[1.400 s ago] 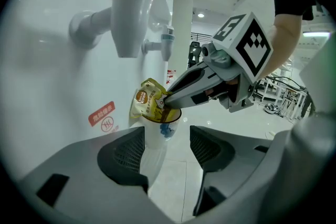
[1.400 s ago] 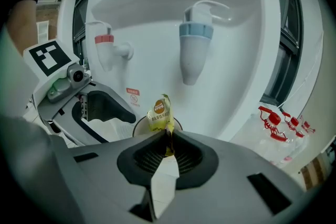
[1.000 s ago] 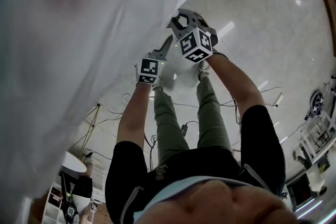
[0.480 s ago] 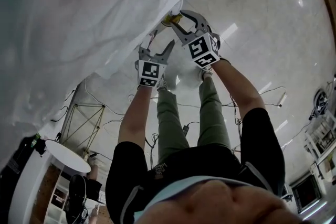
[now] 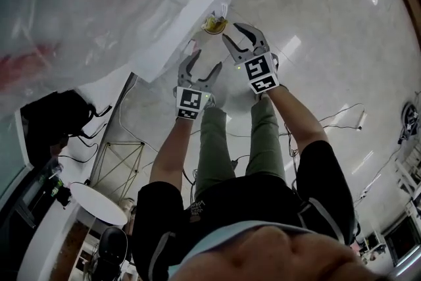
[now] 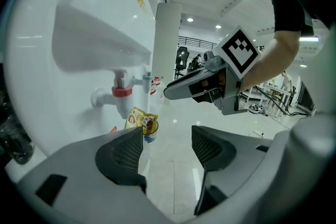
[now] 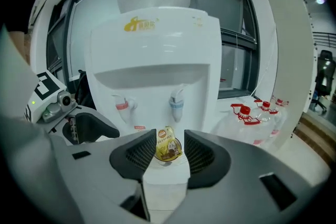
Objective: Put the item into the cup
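We barely see the cup (image 7: 169, 160) — packet (image 7: 166, 145) & jaws hide most of it. The packet stands in it on the dispenser (image 7: 157, 50) ledge, long axis upright, top up. Just spread open, both empty — left hand-held gripper (image 6: 167, 148) & right hand-held gripper (image 7: 170, 152).

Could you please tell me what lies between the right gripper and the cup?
Nothing blocks it: in the right gripper view, only the dispenser's bare white ledge lies between the open right gripper and the cup holding the packet.
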`<state>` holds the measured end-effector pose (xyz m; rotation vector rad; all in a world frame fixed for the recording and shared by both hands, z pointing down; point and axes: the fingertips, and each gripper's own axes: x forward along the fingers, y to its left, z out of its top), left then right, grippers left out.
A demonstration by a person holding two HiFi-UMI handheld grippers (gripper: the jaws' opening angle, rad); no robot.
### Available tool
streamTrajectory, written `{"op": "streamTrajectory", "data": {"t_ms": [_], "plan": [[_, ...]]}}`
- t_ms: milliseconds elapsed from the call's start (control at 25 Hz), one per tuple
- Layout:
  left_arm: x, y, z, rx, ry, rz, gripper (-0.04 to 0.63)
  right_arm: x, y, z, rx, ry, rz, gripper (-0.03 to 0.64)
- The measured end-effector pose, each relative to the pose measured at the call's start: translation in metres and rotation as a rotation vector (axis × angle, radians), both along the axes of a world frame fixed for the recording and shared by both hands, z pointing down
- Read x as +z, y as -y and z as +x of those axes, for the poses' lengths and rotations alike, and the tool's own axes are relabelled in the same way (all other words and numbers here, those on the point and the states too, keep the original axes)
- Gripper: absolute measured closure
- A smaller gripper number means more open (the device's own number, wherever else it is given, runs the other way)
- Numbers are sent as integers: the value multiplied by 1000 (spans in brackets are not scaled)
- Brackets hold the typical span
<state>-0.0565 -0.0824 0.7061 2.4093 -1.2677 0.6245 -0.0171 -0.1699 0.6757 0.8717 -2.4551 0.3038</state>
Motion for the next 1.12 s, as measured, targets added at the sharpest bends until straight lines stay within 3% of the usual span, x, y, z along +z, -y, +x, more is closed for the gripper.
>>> {"op": "streamTrajectory", "data": {"t_ms": [520, 1120], "plan": [[-120, -50, -12, 56, -46, 113, 304, -105, -54, 18, 197, 108, 14, 449], [-262, -89, -5, 118, -94, 237, 304, -232, -126, 38, 244, 166, 67, 449]]}}
